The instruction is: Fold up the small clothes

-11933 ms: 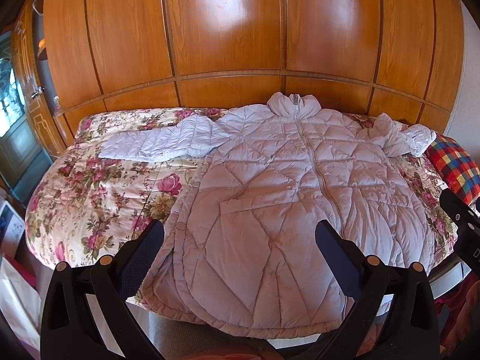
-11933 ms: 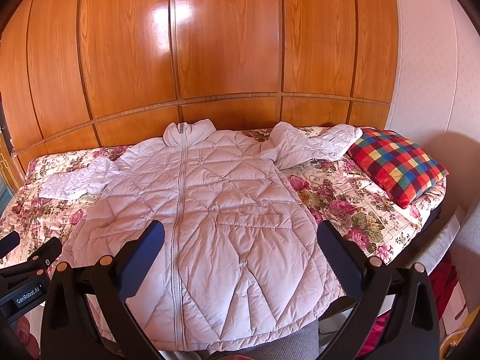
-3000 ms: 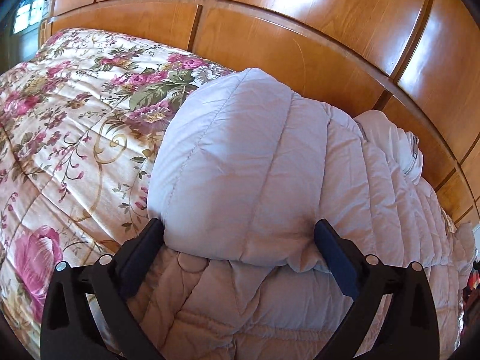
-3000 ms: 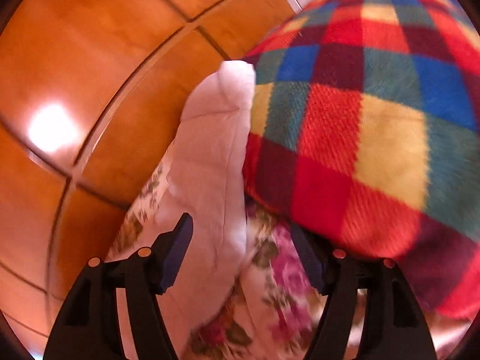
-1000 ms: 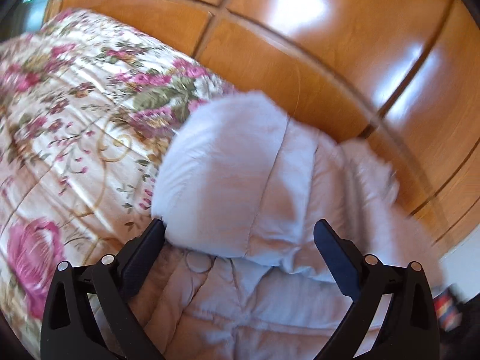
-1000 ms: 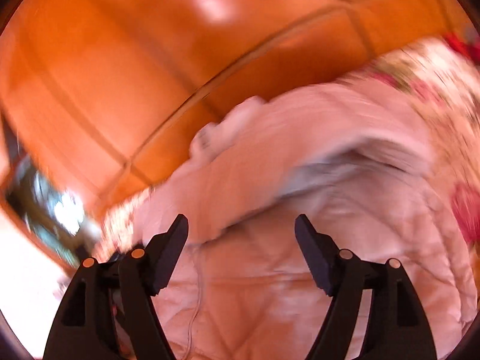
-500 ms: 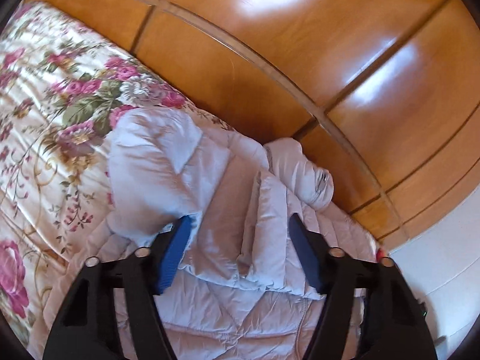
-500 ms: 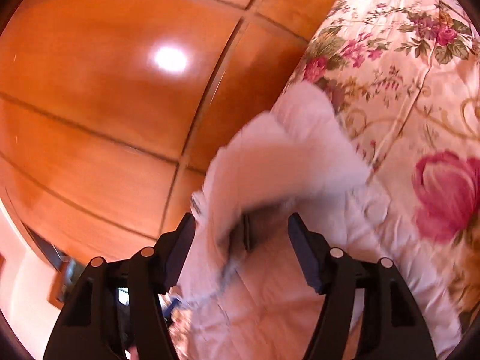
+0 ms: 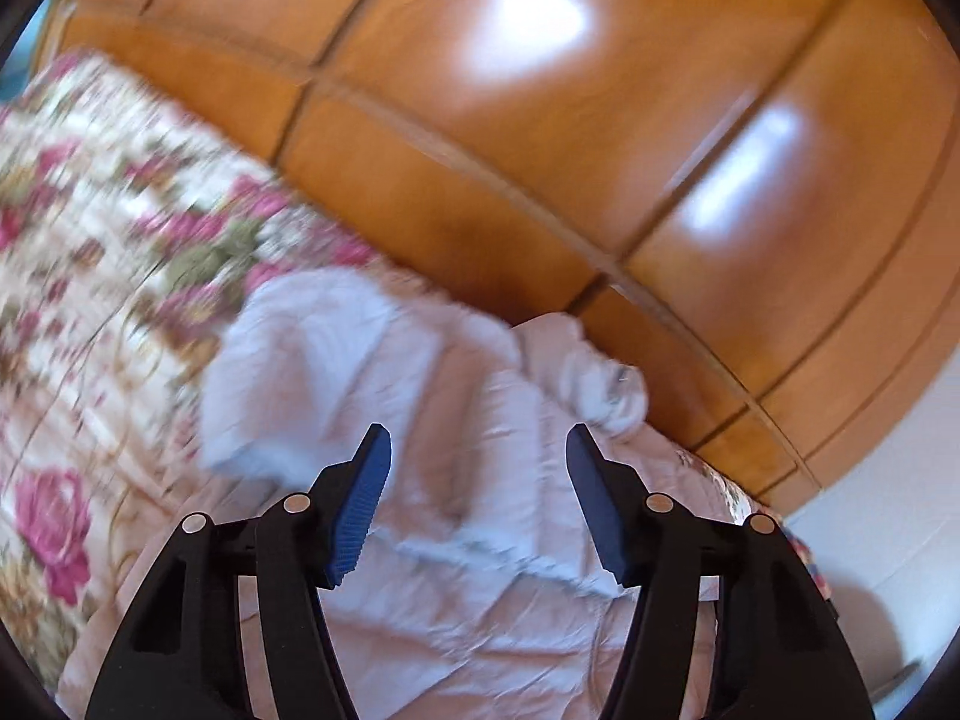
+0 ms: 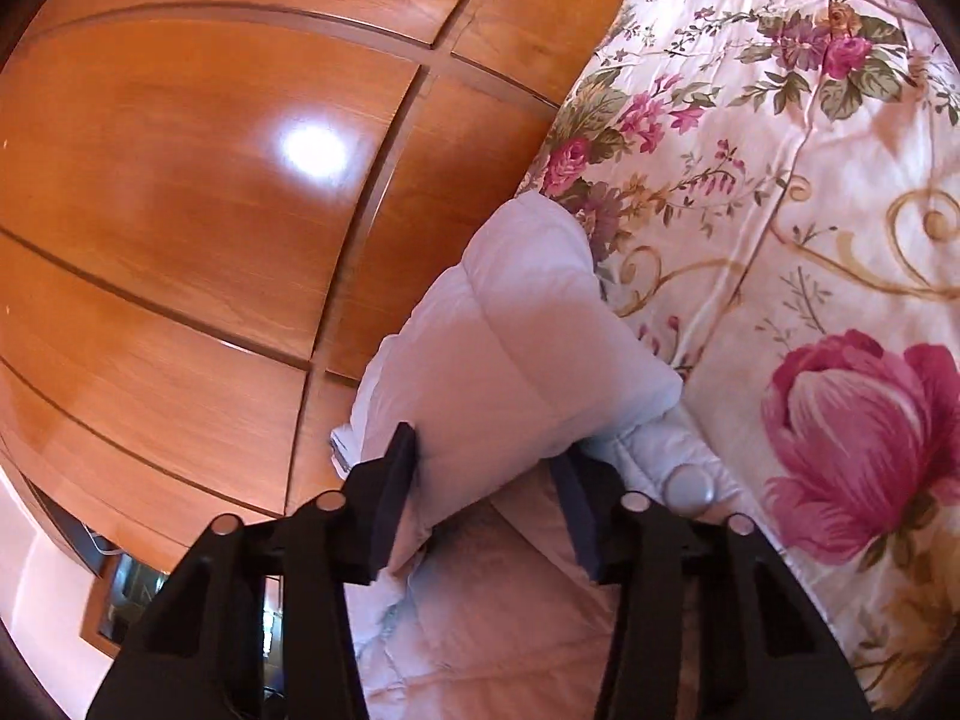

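Note:
A pale lilac quilted jacket (image 9: 480, 618) lies on the bed, blurred in the left wrist view. Its one sleeve (image 9: 312, 372) is folded in over the body, and the collar (image 9: 600, 384) lies near the wooden panel. My left gripper (image 9: 477, 438) hovers above the jacket with its jaws partly apart and nothing between them. In the right wrist view the other sleeve (image 10: 516, 348) is doubled over and bulges between the blue pads. My right gripper (image 10: 483, 450) is closing on it, and both pads touch the puffy fabric. The jacket body (image 10: 510, 630) lies beneath.
A floral bedspread (image 9: 90, 300) covers the bed on both sides of the jacket (image 10: 780, 180). Glossy wooden wardrobe panels (image 9: 540, 120) stand right behind the bed (image 10: 180, 180). A snap button (image 10: 690, 486) shows on the jacket edge by the right finger.
My left gripper has narrowed, risen and drawn back from the folded sleeve. My right gripper has swung the other sleeve inward over the jacket, and its jaws have narrowed around it.

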Demonstrator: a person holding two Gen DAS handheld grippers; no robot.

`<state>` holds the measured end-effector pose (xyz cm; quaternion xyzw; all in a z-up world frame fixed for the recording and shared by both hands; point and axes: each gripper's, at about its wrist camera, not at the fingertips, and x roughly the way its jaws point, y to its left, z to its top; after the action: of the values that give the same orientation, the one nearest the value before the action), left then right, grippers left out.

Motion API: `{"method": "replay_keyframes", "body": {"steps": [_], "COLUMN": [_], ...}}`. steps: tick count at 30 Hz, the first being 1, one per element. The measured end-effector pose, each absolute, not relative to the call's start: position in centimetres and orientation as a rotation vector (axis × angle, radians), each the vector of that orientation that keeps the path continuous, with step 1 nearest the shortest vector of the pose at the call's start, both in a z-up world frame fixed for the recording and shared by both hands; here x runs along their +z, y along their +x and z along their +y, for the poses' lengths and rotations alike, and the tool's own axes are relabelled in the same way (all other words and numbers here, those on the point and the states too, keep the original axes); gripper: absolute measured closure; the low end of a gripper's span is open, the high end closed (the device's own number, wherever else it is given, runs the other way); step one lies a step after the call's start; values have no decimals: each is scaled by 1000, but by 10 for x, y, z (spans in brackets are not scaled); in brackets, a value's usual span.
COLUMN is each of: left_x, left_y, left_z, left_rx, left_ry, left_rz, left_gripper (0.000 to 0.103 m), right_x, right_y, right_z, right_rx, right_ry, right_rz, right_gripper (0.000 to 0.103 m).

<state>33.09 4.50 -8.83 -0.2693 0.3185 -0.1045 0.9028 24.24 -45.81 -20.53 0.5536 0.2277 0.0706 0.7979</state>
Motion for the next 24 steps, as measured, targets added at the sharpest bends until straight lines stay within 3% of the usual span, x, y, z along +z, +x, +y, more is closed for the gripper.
{"method": "replay_keyframes", "body": {"steps": [7,8,9,10,12,14,17,22,24], "left_x": [-138,-144,-144,-144,-139,-123,-105,-147,-161], "left_y": [398,403,404,405,404,393,375,374,370], "left_z": [18,15,12,9,1,-1,-5,-22,-24], "left_rx": [-267,-273,-279,-288,-305,-313,-324,-265,-282], "left_ry": [-558,-556,-543,-526,-495,-452,-389,-225,-202], "left_rz": [950,961,959,960,961,900,832,895,869], "left_gripper": [44,50,64,69,92,96,96,97,96], "right_x": [-207,-209,-212,-213,-210,-196,-170,-199,-214], "right_y": [237,237,239,243,251,253,247,249,246], "right_z": [-468,-472,-476,-478,-479,-482,-485,-479,-480], "right_rx": [185,188,180,168,144,108,51,-70,-93], "right_ry": [1314,1356,1394,1407,1387,1309,1136,1065,1072], "right_rz": [476,474,483,505,555,553,487,597,600], "right_gripper": [51,51,52,56,88,96,97,98,93]}}
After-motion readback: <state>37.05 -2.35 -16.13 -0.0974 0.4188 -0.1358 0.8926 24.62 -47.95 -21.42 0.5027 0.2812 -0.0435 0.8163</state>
